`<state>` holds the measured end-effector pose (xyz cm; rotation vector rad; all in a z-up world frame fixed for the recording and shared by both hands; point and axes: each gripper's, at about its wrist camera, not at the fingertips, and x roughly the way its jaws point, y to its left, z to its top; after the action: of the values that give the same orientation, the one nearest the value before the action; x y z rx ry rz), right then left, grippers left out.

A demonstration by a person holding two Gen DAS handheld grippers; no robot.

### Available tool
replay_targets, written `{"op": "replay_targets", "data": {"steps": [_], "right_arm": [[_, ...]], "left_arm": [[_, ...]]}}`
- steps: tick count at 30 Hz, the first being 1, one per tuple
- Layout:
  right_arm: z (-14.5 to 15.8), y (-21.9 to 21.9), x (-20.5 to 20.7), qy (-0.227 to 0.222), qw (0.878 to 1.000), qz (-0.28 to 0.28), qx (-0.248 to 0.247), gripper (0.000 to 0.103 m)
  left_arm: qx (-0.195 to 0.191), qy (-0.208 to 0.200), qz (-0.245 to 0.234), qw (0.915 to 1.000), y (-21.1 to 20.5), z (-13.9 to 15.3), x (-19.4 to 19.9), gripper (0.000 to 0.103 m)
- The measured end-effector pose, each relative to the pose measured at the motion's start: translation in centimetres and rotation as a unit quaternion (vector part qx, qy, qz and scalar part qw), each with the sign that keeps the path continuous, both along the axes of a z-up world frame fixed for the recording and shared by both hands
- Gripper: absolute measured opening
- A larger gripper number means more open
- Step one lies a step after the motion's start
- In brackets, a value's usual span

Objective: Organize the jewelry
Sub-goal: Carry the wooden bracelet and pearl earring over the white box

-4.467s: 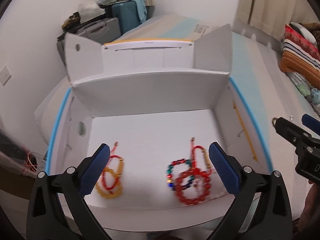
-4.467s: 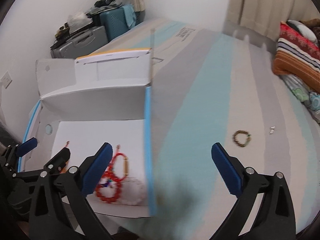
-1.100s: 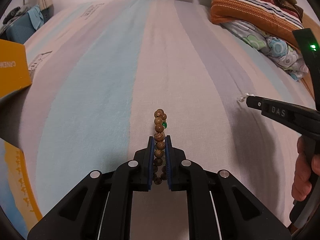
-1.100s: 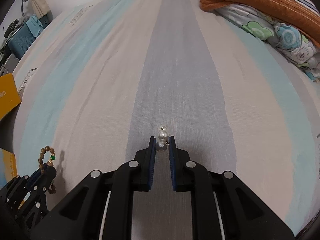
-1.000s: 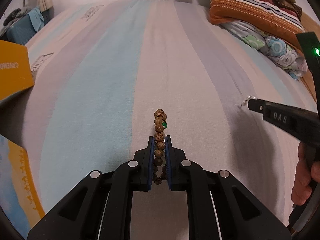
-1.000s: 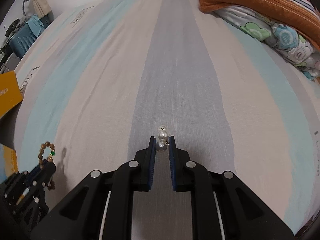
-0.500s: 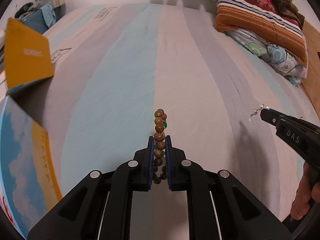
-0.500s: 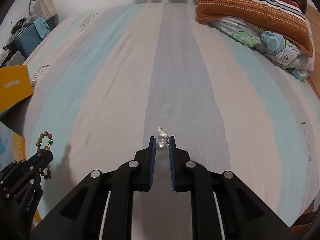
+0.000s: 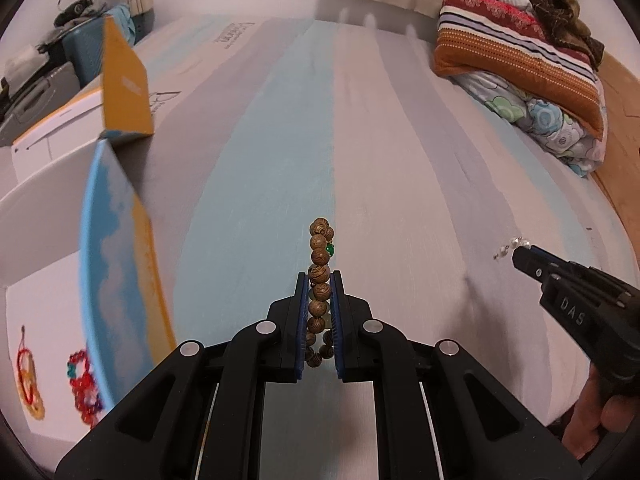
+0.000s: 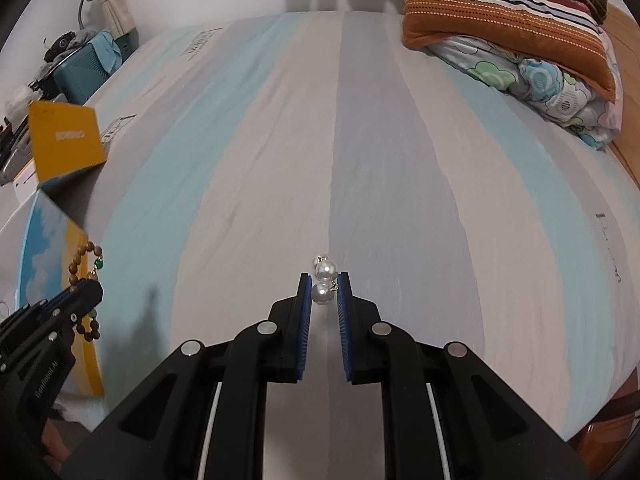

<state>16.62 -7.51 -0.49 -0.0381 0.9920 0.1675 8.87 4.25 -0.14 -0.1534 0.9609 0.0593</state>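
Above the striped bed (image 10: pixel 360 160), the left gripper (image 9: pixel 319 308) pinches a limp brown wooden-bead bracelet (image 9: pixel 320 264) (light, floppy), while the right gripper (image 10: pixel 323 292) clamps slippery white pearl earrings (image 10: pixel 323 278), both fingers nearly closed.

A bed (image 10: pixel 360 152) with a sheet striped in pale blue, grey and beige fills the frame. A striped pillow (image 10: pixel 500 12) atop a floral quilt (image 10: pixel 560 92) lies at upper right; an open cardboard box (image 9: pixel 116 240) sits at left.
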Motion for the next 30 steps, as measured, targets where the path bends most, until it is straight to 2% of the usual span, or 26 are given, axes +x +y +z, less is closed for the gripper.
{"op": "replay_targets", "data": {"steps": [7,13,18,30], "right_arm": [[0.9,0.5,-3.7,-0.008,1.0,0.005,-0.001,0.013],[1.5,1.2,-6.5,-0.007,1.0,0.012,-0.002,0.013],[2.5,2.4,-8.3,-0.017,1.0,0.02,-0.003,0.013],[6.9,8.9,-11.5,-0.053,0.996,0.07,0.014,0.013]], "left_arm": [[-0.005,-0.001,0.006,1.0,0.7,1.0,-3.6,0.01],[0.009,-0.009,0.016,0.9998,1.5,2.4,-6.8,0.01],[0.01,-0.017,0.037,0.9991,3.4,3.6,-8.7,0.01],[0.022,-0.041,0.091,0.9947,9.6,7.8,-13.1,0.01]]}}
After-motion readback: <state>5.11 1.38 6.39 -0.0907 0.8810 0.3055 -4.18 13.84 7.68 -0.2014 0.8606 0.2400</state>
